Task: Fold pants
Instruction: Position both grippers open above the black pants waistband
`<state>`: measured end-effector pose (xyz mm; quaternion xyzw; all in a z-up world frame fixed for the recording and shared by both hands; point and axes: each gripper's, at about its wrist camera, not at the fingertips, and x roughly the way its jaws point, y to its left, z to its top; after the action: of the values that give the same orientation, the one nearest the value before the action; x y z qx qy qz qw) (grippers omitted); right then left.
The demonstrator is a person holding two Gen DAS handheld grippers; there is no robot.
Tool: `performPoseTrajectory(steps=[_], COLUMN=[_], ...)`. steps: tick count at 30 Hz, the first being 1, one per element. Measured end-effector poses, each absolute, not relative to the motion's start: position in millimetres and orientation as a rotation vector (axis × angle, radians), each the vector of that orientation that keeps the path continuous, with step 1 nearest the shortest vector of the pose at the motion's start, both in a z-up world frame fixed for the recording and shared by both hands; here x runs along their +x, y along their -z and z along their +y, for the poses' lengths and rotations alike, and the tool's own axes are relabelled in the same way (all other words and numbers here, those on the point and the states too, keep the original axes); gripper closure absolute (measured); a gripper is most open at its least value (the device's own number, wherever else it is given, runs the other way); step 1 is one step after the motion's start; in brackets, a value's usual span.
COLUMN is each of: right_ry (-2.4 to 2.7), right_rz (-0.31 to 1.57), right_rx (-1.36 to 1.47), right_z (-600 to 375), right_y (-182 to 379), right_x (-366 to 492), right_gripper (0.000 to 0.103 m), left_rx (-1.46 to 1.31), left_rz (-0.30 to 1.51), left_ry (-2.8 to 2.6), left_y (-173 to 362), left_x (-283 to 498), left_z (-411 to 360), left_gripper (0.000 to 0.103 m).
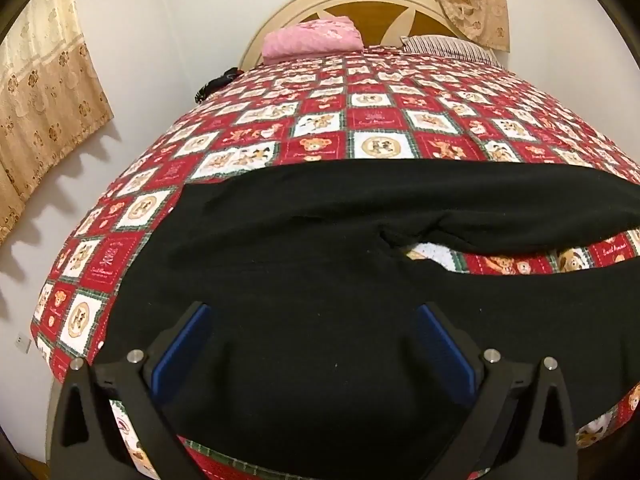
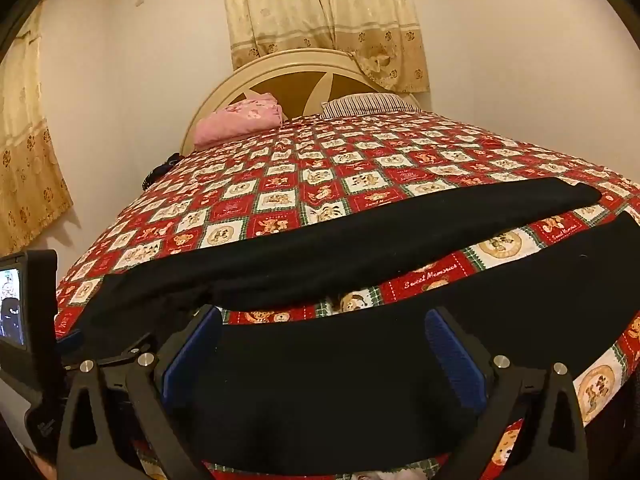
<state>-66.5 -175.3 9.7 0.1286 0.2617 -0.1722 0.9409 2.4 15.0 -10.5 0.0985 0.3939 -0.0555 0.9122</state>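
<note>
Currently: black pants point(image 1: 304, 264) lie spread on the bed, on a red-and-white check bedspread point(image 1: 360, 120) w/ teddy-bear prints. Waist end sits toward the left side, both legs run off to the right. Legs are apart: a wedge of bedspread shows between them in both views.

Left tool point(image 1: 314, 312): fingers spread wide, blue pads point(image 1: 188, 344) facing each other, nothing between them. It hangs over the upper/waist part of the pants near the bed's front edge; contact w/ cloth can't be judged.

Right tool point(image 2: 322, 316): also spread wide, nothing held. It sits over the near leg point(image 2: 360, 368), which fills the gap between the blue pads point(image 2: 452, 356). Far leg point(image 2: 360, 240) lies beyond it as a long dark band, its end toward the right.

Left edge of right view: part of the other handheld unit w/ a small lit screen point(image 2: 10, 304).

Background: pink folded blanket point(image 1: 312, 38) and striped pillow point(image 1: 448, 48) at the head of the bed, against a rounded cream headboard point(image 2: 296, 68). Beige flowered curtains point(image 2: 324, 20) hang behind the headboard and on the left wall. Small dark item point(image 1: 218, 82) at the bed's left edge, not identifiable.
</note>
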Motion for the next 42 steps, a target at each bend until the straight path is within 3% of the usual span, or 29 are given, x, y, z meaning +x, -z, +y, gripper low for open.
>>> performPoseTrajectory(steps=[42], right_ry=[0.341], right_rz=[0.573], right_rx=[0.27], right_z=[-169.3], right_y=[-5.1], right_x=[-59.3], right_gripper=[0.001], left_rx=[0.201], left_rz=[0.837], left_ry=[0.117], left_y=[12.8], left_x=[4.0], left_z=[12.5], left_gripper=[0.0])
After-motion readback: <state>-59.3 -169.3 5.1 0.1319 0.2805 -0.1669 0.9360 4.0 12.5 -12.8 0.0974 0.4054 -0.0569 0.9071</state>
